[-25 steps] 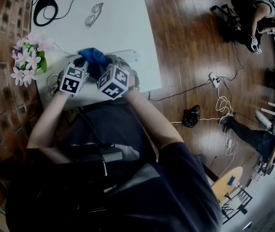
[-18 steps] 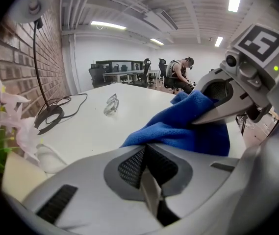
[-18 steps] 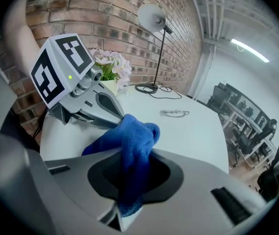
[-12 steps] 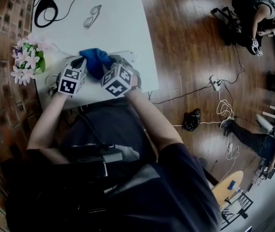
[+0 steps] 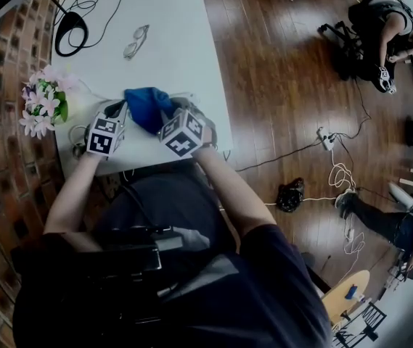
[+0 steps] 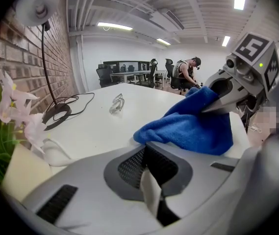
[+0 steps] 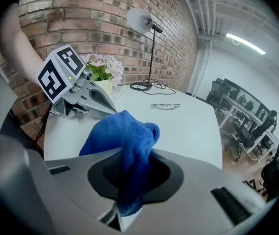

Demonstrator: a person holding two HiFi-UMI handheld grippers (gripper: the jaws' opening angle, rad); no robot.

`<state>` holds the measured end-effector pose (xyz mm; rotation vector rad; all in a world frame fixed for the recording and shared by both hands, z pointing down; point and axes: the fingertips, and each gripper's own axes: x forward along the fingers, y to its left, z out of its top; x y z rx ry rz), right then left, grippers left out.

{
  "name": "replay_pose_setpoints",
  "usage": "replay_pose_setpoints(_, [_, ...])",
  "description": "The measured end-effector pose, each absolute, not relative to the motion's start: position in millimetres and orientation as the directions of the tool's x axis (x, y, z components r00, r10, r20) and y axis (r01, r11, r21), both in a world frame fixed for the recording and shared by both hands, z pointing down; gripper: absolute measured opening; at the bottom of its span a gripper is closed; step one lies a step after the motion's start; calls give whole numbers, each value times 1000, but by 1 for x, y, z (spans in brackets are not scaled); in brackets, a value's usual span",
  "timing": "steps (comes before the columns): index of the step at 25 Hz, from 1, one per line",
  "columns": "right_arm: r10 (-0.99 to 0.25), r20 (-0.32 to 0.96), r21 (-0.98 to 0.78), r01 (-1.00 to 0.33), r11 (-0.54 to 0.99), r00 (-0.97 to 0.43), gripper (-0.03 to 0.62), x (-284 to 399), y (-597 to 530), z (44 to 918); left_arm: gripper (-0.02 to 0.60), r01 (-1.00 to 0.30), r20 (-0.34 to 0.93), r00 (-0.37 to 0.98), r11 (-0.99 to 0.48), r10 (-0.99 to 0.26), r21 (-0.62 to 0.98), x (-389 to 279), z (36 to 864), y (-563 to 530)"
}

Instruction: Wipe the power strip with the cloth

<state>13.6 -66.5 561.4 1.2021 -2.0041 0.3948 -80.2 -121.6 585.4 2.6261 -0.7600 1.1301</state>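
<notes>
With the right tongs clamping the blue cloth and the left tongs clenched shut, press flat and sweep evenly across the desk.

White table: glasses, lamp base

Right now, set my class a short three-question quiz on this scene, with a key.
1. True or false: the cloth is red.
2. The right hand-held gripper is: A. open and empty; B. shut on the cloth; C. out of view.
3. What pink-and-white thing stands at the table's left edge in the head view?

Key: 1. False, it is blue. 2. B. 3. Flowers.
</notes>
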Motion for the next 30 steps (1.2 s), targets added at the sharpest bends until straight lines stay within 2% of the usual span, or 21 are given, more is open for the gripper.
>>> replay_pose_setpoints(23, [-637,720,103,-865,491,-275,53,87,-50,564,12,-592,739,491,-799,-461,-104,-93,599,-131])
replay_pose_setpoints(30, [-643,713,105,-865,492,-279,54,101,-48,564,12,-602,754,481,-794,-447,-86,-86,590,-127])
